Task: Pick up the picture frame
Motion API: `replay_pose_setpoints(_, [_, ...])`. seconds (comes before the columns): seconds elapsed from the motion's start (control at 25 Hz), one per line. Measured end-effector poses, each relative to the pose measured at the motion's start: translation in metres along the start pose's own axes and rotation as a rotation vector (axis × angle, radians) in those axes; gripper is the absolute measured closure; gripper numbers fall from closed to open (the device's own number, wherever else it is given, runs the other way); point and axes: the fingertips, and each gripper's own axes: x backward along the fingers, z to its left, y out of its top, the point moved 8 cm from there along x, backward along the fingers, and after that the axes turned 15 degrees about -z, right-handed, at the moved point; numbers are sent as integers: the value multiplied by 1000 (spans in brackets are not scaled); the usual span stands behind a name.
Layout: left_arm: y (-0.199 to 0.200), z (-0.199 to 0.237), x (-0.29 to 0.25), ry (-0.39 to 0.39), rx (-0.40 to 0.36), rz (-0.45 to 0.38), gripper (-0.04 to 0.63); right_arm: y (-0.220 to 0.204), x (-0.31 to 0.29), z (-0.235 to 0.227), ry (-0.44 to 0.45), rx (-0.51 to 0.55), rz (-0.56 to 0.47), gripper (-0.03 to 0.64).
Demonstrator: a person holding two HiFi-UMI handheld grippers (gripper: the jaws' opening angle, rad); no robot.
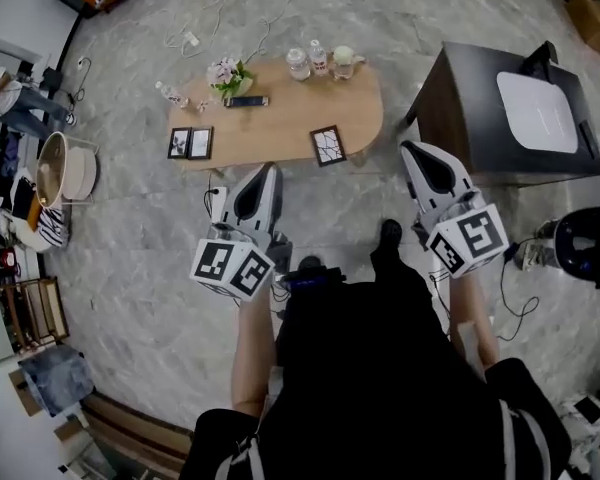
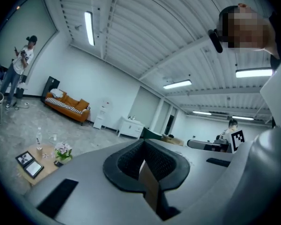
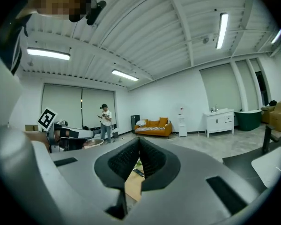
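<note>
The picture frame (image 1: 328, 145), dark-rimmed with a pale, cracked-looking pattern, sits at the near edge of the wooden surface (image 1: 280, 123), toward its right end. Its face shows upward. That makes it the easiest thing to reach from where the person stands. At nine o'clock from it, along the same edge, is a hinged pair of frames (image 1: 190, 143). The task could mean either, though the single one seems likelier. At eleven o'clock lie a dark handset (image 1: 246, 101) and some flowers (image 1: 228, 74). At twelve o'clock, on the far edge, bottles and a cup (image 1: 320, 61) stand clustered, well clear of an approach from the front.

The left gripper (image 1: 265, 168) is short of the surface, with the frame at two o'clock from its tip, and its jaws are clenched on nothing. The right gripper (image 1: 412, 149) hangs off the surface's right end with the frame at nine o'clock, its jaws likewise pressed together and empty. Both point level, as in an approach, and are not yet set for a grasp. Either would need to release its jaws before taking the frame's rim. A black cabinet (image 1: 480, 118) at three o'clock crowds the right gripper's side.
</note>
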Motion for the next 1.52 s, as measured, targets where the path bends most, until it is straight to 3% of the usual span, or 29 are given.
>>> replay_pose_setpoints(0.24, [-45,-44,-31,160,143,-47,583,-14,3,-77,140,-53,53,603])
replay_pose_setpoints(0.36, [-65,-50,-39,226,194,-66,583,-29,-3,-97,198,-85,91,603])
replay_pose_setpoints(0.52, [-84,-46,-37,276,269,-163,583,-48,-9,-106,244,-121,136,603])
replay_pose_setpoints(0.68, [-110,-19,-32,321,332,-192,583,-75,-21,-100,293,-146,178,603])
replay_pose_setpoints(0.84, [-145,14,-27,352,413,-168,583,-96,-30,-94,303,-170,208,603])
replay_pose_setpoints(1.0, [-199,53,-32,384,529,-152,583,-123,-43,-96,302,-159,255,603])
replay_pose_setpoints(1.32, [-309,118,-42,422,684,-95,581,-175,-75,-96,296,-155,331,603])
replay_pose_setpoints(1.52, [-382,155,-53,500,812,-108,580,-214,-98,-102,291,-175,401,603])
